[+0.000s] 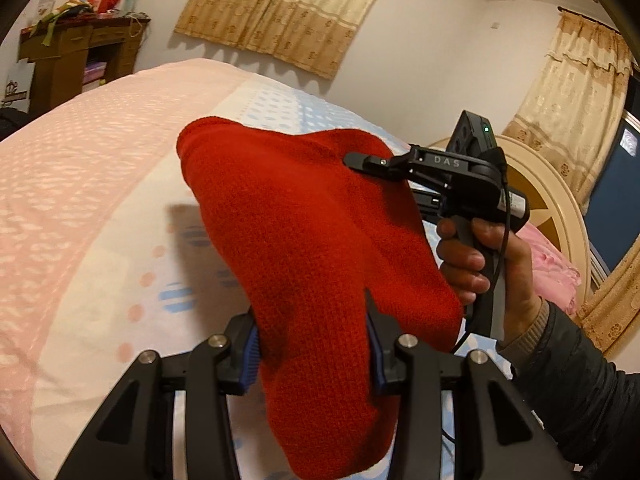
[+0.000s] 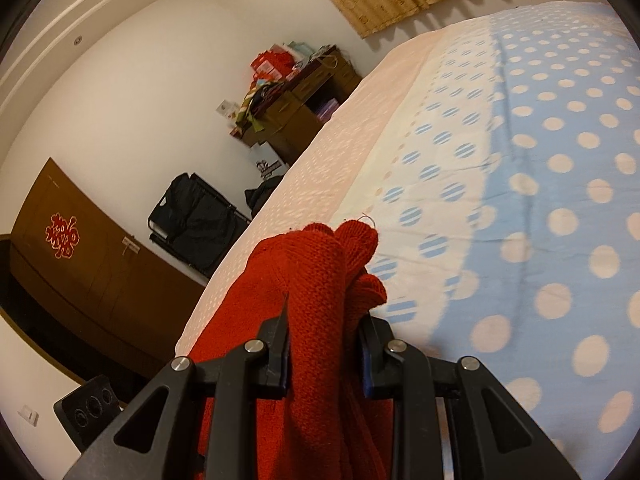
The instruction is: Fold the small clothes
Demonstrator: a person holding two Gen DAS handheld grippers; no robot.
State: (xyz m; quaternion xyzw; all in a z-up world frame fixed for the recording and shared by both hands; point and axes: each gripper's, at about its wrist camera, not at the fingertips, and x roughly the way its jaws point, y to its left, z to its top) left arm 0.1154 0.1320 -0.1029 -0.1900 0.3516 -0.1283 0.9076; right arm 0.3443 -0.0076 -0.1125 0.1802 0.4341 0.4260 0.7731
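Above the bed (image 1: 100,208), the left claw (image 1: 312,344) and right claw (image 2: 324,344) each clamp the red knit garment (image 1: 304,240), holding it lifted.

Left gripper (image 1: 312,344): jaws closed down on red sock (image 1: 304,232), blue pads (image 1: 249,364) pressing cloth from both sides. Right gripper (image 1: 362,162): seen from left wrist view, held level, fingertips pinching far edge of sock; own view shows jaws clamped on bunched knit (image 2: 320,312). Right hand (image 1: 480,260) wraps pistol grip, fingers curled, dark sleeve at wrist. Both grippers held above bed level.
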